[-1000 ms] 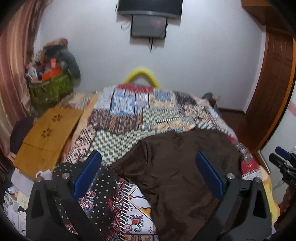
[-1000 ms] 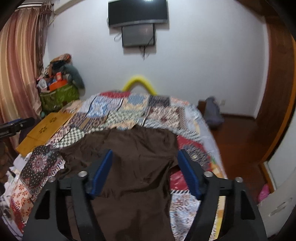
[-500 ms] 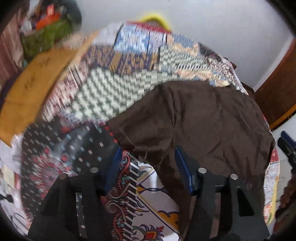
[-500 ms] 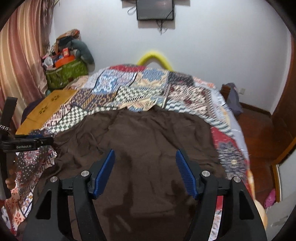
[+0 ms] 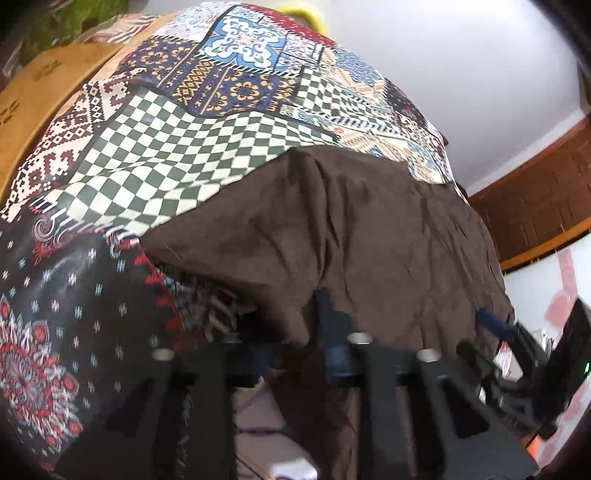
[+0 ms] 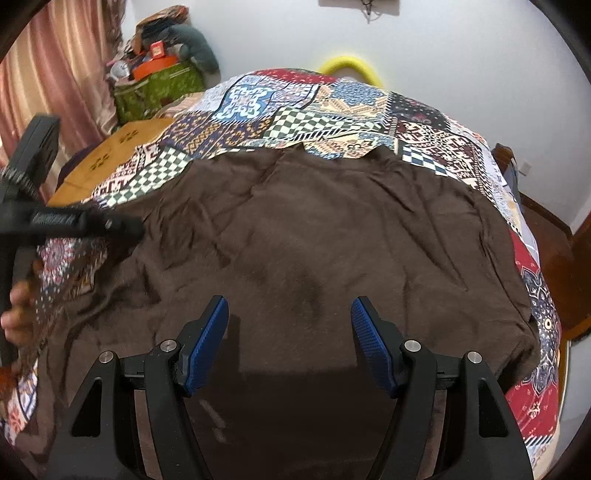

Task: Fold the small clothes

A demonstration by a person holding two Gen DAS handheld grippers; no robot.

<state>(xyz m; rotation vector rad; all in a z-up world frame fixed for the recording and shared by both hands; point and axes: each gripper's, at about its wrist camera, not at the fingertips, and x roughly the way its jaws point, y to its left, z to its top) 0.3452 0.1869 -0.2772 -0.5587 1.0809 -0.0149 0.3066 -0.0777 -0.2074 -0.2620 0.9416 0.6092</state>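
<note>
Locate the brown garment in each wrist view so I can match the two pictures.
Left wrist: brown garment centre-right, its near edge between the closing left tool.
Right wrist: brown garment fills the middle, beyond the open right tool.
Shared landmark: yellow arch at the bed's far end.

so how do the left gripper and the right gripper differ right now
The left gripper has its jaws closing, with the edge of the brown garment between them; the right gripper has its jaws wide apart with nothing between them. The left sits at the garment's edge by the patchwork bedspread; the right hovers over its middle. Both have blue pads.
</note>
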